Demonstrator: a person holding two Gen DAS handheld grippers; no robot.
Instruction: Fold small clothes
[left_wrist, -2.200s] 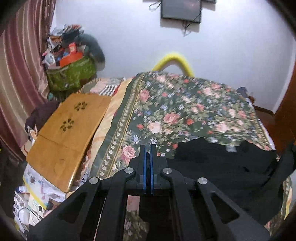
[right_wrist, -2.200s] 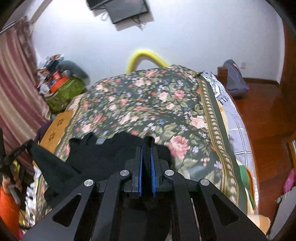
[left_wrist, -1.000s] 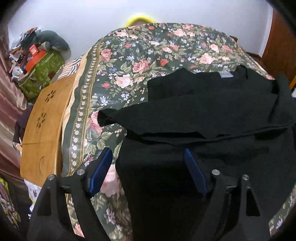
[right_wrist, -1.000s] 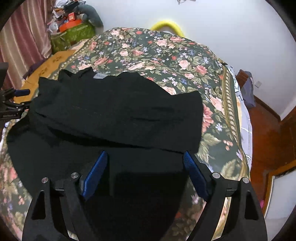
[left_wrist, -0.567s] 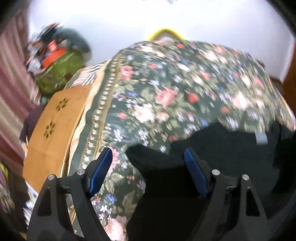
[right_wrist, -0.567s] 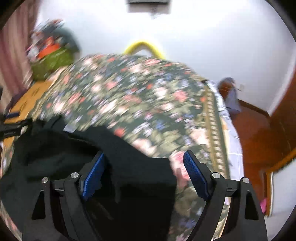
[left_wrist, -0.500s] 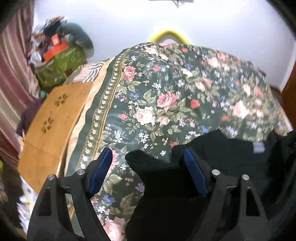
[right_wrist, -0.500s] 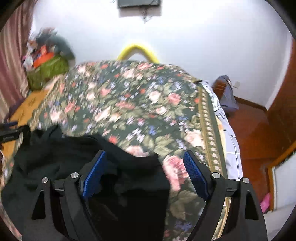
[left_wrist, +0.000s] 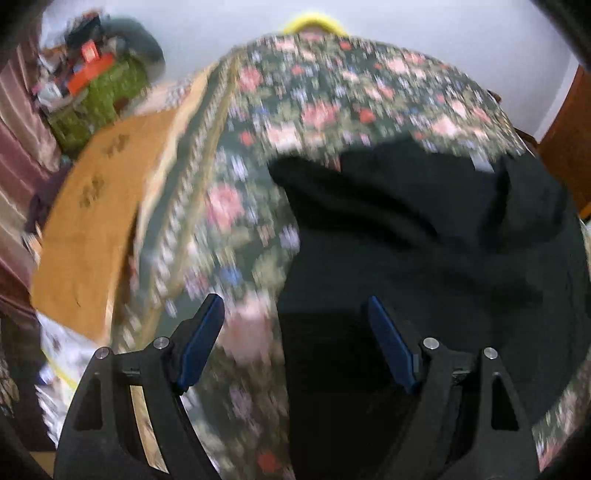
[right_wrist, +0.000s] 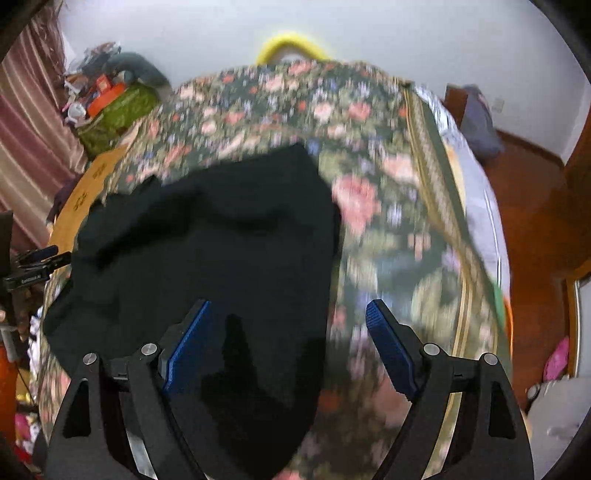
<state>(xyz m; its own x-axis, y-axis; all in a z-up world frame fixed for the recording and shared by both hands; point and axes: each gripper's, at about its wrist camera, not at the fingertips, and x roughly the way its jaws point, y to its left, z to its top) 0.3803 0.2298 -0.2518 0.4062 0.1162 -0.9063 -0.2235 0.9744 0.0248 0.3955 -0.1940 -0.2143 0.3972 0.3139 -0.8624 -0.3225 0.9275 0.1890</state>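
Left wrist view: my left gripper (left_wrist: 291, 339) hangs with its blue-padded jaws spread wide and nothing between the pads. Under it lies the black fabric garment (left_wrist: 424, 236), part-folded on the dark green floral bedspread (left_wrist: 314, 110). The garment's left edge runs up from between my fingers, so the cloth sits mostly under the right-hand pad and off to the right; the left-hand pad is over bare bedspread. The picture is smeared, so I cannot tell whether a pad touches the cloth. A flat tan wooden board (left_wrist: 92, 206) lies off the bed's left side.

Right wrist view: my right gripper (right_wrist: 288, 343) is likewise wide apart and empty. Here it mirrors: the garment spreads left and ahead, its right edge rising between my fingers, the right-hand pad over bedspread. The left gripper shows small at the garment's far left side.

I judge the garment's long axis runs across between my two hands, each equally near its own end, so the coming fold likely needs both ends taken together
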